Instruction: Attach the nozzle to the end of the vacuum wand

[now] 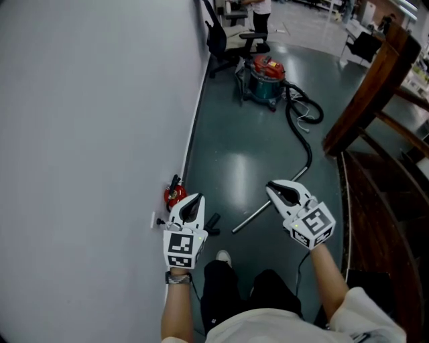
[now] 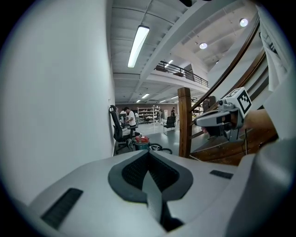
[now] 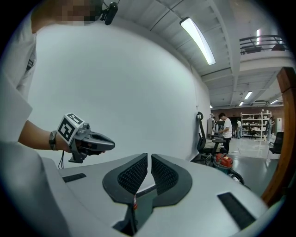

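Observation:
The metal vacuum wand lies slanted on the dark floor, and its black hose runs back to a red and teal vacuum cleaner. A short black piece, seemingly the nozzle, lies on the floor beside the wand's near end. My left gripper hangs above the floor just left of that piece, jaws shut and empty. My right gripper hovers over the wand's middle, also shut with nothing in it. In the gripper views both jaw pairs point level across the room.
A white wall runs along the left, with a red object at its foot. A wooden stair rail and steps rise on the right. An office chair and a standing person are beyond the vacuum cleaner.

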The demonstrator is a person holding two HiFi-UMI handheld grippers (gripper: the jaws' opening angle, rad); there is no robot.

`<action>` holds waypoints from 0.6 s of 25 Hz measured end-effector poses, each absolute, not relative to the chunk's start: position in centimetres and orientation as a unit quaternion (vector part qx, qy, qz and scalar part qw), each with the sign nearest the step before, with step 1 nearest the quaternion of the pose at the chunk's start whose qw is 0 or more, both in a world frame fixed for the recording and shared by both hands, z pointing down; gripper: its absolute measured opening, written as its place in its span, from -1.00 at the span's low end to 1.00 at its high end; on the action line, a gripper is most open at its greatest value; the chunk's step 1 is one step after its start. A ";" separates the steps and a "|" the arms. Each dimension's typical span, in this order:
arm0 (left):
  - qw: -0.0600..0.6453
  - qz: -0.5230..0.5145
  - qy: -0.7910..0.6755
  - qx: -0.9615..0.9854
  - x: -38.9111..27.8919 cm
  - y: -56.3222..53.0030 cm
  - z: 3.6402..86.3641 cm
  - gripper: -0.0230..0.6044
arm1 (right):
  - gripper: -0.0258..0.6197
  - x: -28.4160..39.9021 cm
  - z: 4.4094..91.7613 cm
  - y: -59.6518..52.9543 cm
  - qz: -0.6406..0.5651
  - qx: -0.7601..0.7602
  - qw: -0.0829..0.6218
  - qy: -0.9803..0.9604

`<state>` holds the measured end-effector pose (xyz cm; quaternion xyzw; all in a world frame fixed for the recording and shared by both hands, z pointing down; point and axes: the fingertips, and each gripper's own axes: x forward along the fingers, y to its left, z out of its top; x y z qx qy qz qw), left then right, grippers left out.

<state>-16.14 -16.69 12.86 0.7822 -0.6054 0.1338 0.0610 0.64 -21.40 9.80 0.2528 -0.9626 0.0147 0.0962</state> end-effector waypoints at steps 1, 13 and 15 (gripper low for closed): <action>0.060 0.135 -0.608 0.780 -16.3 -16.8 13.5 -0.93 | -0.83 0.7 10.4 -21.7 0.012 0.253 0.095 -0.963; 0.052 0.161 -0.613 0.772 -17.5 -18.2 24.7 -0.93 | -0.83 1.4 22.0 -24.2 0.006 0.257 0.112 -0.960; 0.043 0.163 -0.613 0.772 -17.6 -18.5 26.3 -0.93 | -0.83 1.0 23.8 -24.4 0.002 0.258 0.110 -0.960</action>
